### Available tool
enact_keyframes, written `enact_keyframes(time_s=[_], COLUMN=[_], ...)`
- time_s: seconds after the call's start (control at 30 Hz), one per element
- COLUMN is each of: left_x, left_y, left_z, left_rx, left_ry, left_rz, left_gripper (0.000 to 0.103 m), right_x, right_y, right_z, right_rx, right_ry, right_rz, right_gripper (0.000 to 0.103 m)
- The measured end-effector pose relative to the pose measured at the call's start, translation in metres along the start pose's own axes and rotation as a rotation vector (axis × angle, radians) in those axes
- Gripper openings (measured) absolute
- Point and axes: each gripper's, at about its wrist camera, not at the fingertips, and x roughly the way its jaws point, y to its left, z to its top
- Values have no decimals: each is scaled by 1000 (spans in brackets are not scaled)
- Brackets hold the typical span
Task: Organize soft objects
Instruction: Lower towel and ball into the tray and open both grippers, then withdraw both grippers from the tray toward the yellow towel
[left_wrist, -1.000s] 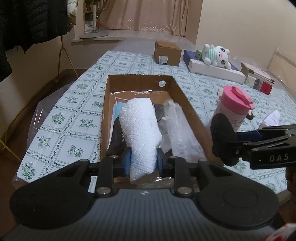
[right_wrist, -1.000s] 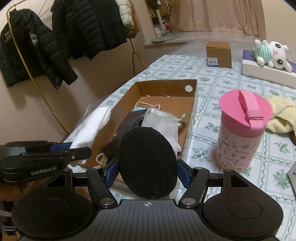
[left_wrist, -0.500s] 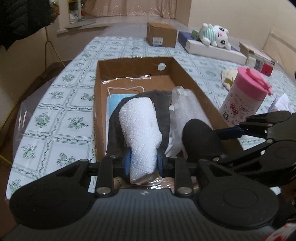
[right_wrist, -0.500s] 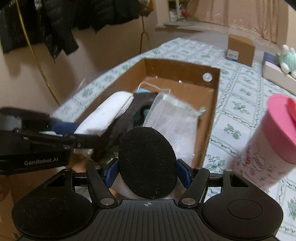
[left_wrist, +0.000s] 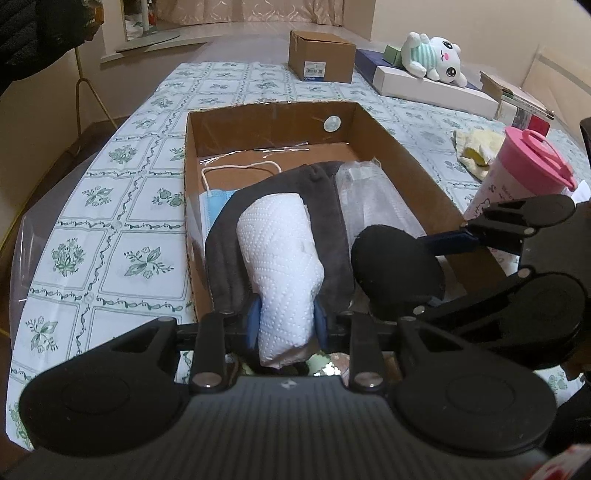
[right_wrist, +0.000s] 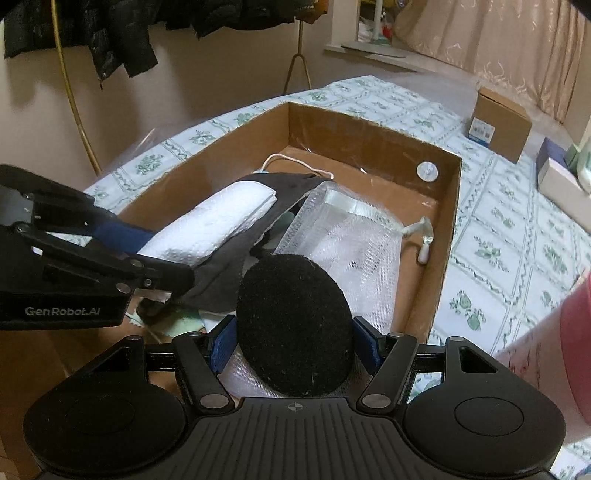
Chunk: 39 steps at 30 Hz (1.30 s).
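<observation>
Both grippers have dropped closer to the cardboard box (left_wrist: 402, 151) since a second ago; its walls now fill most of each view, and the coats on the rack have slid up to the frame edge.

Item 1, left gripper (left_wrist: 286, 325): I hold it pitched steeply down over the near end of the box. Its blue pads are closed on the near end of a folded white paper towel (left_wrist: 280, 258), pinching it narrow. The towel juts forward and lies over a dark grey cloth (left_wrist: 221, 254) inside the box.

Item 2, right gripper (right_wrist: 293, 343): I hold it pitched down likewise, just right of the left one. Its jaws stand moderately wide, clamped on either edge of a round black foam pad (right_wrist: 293, 325), which is held upright above a white mesh bag (right_wrist: 354, 243) in the right half of the box.

Item 3, box contents: blue face mask (left_wrist: 216, 208) with white ear loop, at the left wall, partly under the grey cloth.

Item 4, table (left_wrist: 110, 229), green floral cloth: pink-lidded cup (left_wrist: 524, 173) right of the box; yellow cloth (left_wrist: 474, 147); small brown carton (left_wrist: 321, 55); white plush toy (left_wrist: 432, 59) on a flat white box.
</observation>
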Motion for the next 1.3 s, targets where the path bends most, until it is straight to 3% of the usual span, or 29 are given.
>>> enact_keyframes(time_s=[0.23, 0.43, 0.93, 1.3], left_x=[-5, -16, -63, -98], left_y=[-1, 0, -15, -57], left_z=[-3, -6, -19, -32], left_rx=[1, -20, -77, -123], left_ry=[-3, -11, -61, -132], left_rz=[7, 20, 57, 57], left_gripper=[40, 54, 60, 72], right_x=[-6, -20, -95, -152], right_y=[1, 7, 14, -17], right_z=[-3, -7, -30, -77], right_rx=[1, -21, 39, 207], right_ry=[-17, -48, -161, -183], right_rz=[8, 28, 22, 1], right_gripper=[67, 77, 79, 79])
